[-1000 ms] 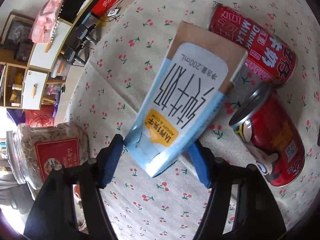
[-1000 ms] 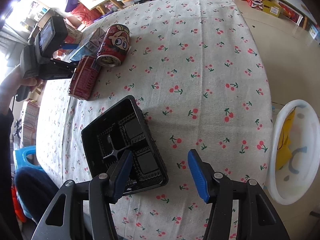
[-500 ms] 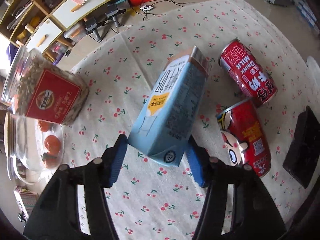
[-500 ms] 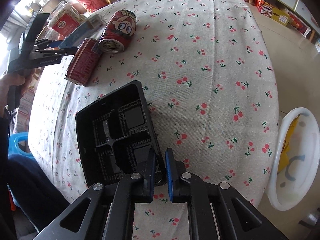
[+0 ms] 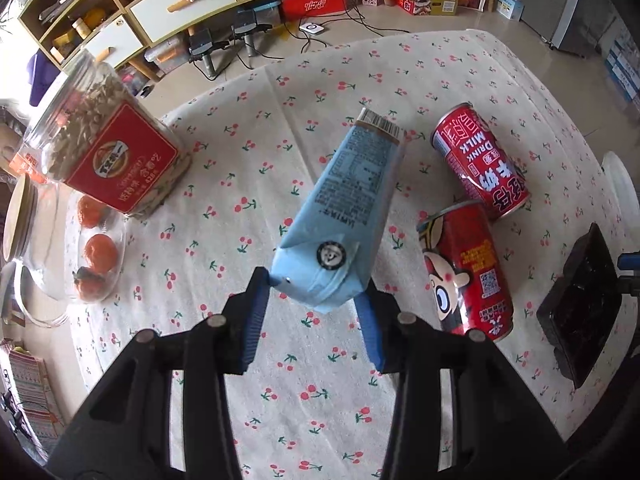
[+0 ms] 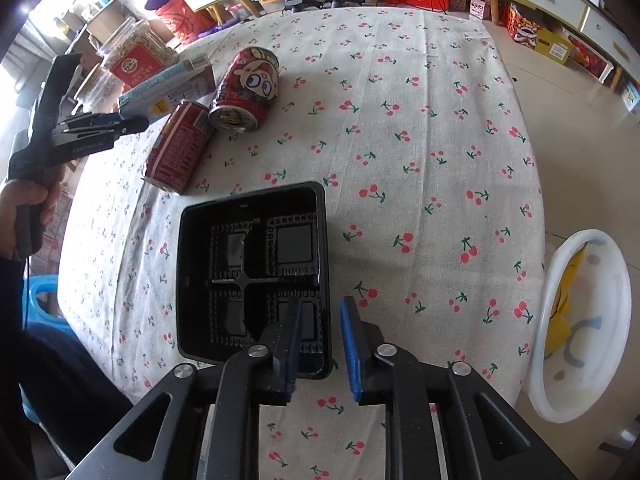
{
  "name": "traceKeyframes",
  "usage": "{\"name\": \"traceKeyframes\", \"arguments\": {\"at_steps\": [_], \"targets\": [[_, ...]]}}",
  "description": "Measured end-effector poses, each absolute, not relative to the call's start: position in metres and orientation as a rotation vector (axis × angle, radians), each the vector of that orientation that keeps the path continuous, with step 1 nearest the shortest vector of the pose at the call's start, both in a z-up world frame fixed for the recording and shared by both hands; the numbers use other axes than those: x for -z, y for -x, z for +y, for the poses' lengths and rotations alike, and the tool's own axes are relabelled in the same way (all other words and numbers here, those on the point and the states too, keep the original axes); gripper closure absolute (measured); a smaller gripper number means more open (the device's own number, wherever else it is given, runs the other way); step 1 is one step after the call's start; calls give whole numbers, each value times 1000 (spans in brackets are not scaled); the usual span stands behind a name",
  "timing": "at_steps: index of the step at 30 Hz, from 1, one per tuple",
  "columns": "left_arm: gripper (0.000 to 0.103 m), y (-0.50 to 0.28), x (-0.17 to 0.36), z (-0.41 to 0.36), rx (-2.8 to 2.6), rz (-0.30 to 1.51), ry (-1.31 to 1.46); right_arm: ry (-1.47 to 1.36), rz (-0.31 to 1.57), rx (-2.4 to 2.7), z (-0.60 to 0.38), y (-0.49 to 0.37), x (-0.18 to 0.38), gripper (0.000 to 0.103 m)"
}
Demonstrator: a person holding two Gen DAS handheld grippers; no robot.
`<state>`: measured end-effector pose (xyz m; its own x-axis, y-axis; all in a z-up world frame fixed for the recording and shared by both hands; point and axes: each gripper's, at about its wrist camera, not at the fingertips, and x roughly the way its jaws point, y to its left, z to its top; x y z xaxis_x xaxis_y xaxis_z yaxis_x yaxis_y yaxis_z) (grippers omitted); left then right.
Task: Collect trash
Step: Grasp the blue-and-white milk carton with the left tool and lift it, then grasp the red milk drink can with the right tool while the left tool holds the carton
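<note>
A clear plastic jar of seeds with a red label (image 5: 108,152) stands at the far left of the worktop covered in a cream cloth printed with red cherries (image 5: 248,128). Just beside the jar, nearer the camera, a clear glass bowl (image 5: 94,252) holds small orange fruits (image 5: 100,254). Beyond the worktop, a long low wooden cabinet with white drawer fronts (image 5: 156,4) runs along the wall, with red cardboard boxes (image 5: 314,2) and black cables (image 5: 360,24) on the floor below it.

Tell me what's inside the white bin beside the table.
The white bin holds something yellow against its near wall. The table's edge and the bin's rim cover the rest, so nothing more can be told.
</note>
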<state>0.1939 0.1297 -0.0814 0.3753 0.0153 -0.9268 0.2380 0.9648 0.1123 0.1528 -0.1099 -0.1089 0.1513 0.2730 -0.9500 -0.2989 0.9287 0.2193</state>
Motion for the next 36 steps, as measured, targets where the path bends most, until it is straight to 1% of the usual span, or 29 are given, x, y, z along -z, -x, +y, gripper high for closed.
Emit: {"name": "traceKeyframes", "arguments": {"at_steps": [1, 4, 9, 11, 12, 13, 14, 17, 28, 29, 30, 32, 36], "targets": [[59, -192, 79, 132, 143, 1176, -226, 11, 1348, -410, -109, -155, 106, 65], [59, -185, 79, 135, 133, 1170, -212, -21, 1313, -410, -103, -166, 97, 58], [59, -171, 61, 141, 144, 1116, -150, -162, 1264, -408, -89, -197, 90, 56], [59, -165, 53, 143, 154, 1099, -112, -210, 1225, -412, -78, -214, 88, 47], [59, -161, 50, 143, 156, 1093, -98, -231, 1207, -416, -70, -223, 88, 35], [59, -159, 48, 143, 157, 1087, -85, -250, 1192, -418, -64, -231, 89, 26], [59, -156, 47, 142, 162, 1083, -73, -270, 1182, -420, -58, -238, 91, 25], [59, -150, 47, 137, 161, 1078, -51, -304, 1200, -426, -40, -254, 105, 25], [59, -150, 52, 138, 138, 1067, 19, -243, 1199, -400, 1, -283, 130, 25], [59, -150, 53, 137, 139, 1069, 19, -236, 1204, -406, 3, -284, 133, 26], [59, -150, 54, 137, 140, 1071, 19, -228, 1206, -410, 5, -285, 135, 29], [59, -150, 54, 134, 141, 1070, 15, -204, 1218, -407, 9, -285, 140, 41], [59, -151, 52, 132, 141, 1059, 23, -208, 1217, -403, 2, -282, 139, 41]]}}
